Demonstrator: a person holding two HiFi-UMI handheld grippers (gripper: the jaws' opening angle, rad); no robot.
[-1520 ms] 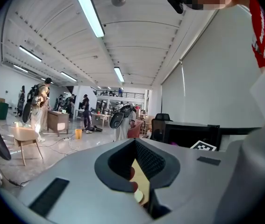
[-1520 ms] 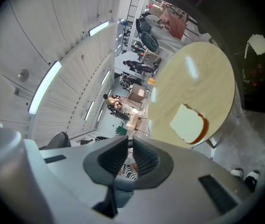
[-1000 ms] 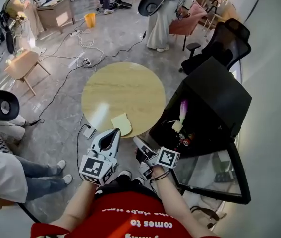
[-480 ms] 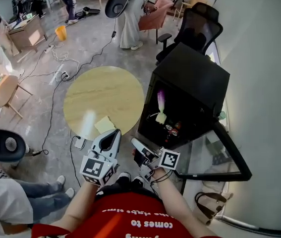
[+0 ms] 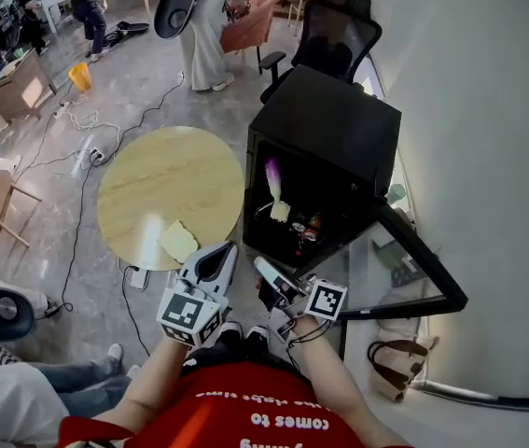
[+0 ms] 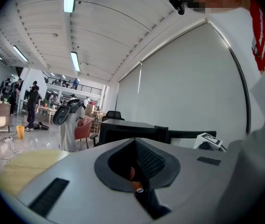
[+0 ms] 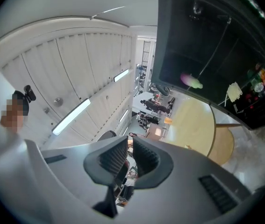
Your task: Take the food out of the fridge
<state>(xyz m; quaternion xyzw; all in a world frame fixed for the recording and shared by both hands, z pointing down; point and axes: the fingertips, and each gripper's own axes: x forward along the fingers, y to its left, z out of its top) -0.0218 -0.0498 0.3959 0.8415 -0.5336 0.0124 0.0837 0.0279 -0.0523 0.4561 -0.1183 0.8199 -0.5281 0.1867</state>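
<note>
The fridge (image 5: 339,119) is standing open at centre right of the head view, its glass door (image 5: 404,255) swinging out toward the lower right; food (image 5: 280,211), a pale yellow piece, is sitting inside with cans (image 5: 309,227) just beside it; a yellow slice (image 5: 178,241) is lying near the lower edge of the round table (image 5: 166,171), left of the fridge; the left tongs (image 5: 220,253) are hovering at bottom centre, pressed together and empty; the right tongs (image 5: 262,265), just beside them, are showing a narrow gap and holding nothing, short of the fridge.
</note>
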